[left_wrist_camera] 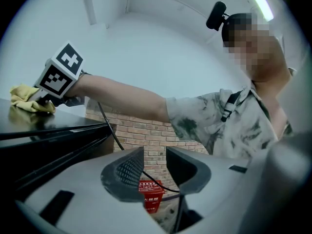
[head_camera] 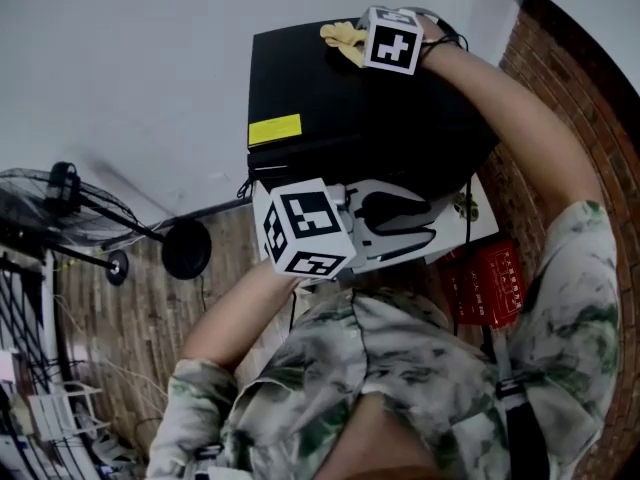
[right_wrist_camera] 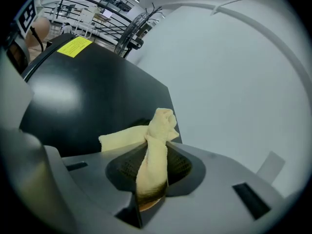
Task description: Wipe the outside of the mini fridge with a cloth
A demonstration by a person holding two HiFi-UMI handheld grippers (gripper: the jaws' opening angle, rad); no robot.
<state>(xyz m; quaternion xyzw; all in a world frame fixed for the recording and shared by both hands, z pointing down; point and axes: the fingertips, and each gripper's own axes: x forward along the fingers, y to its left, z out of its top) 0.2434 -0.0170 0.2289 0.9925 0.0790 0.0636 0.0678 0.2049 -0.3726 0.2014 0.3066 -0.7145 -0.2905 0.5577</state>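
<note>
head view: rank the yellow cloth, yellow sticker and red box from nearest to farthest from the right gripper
1. yellow cloth, clamped in the right gripper
2. yellow sticker, on the mini fridge top
3. red box, down beside the fridge

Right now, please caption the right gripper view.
Right gripper clamps a yellow cloth on the glossy black mini fridge top.

A person wears a short-sleeved white shirt mottled with grey-green tie-dye (head_camera: 420, 368), a dark shoulder strap (head_camera: 522, 423) and a small black head-mounted camera (left_wrist_camera: 216, 14). The left gripper (left_wrist_camera: 155, 167) and right gripper (right_wrist_camera: 151, 169), both pale grey moulded plastic with dark ribbed pads (left_wrist_camera: 127, 172), each carry a white cube printed with black square markers (head_camera: 305, 230).
</note>
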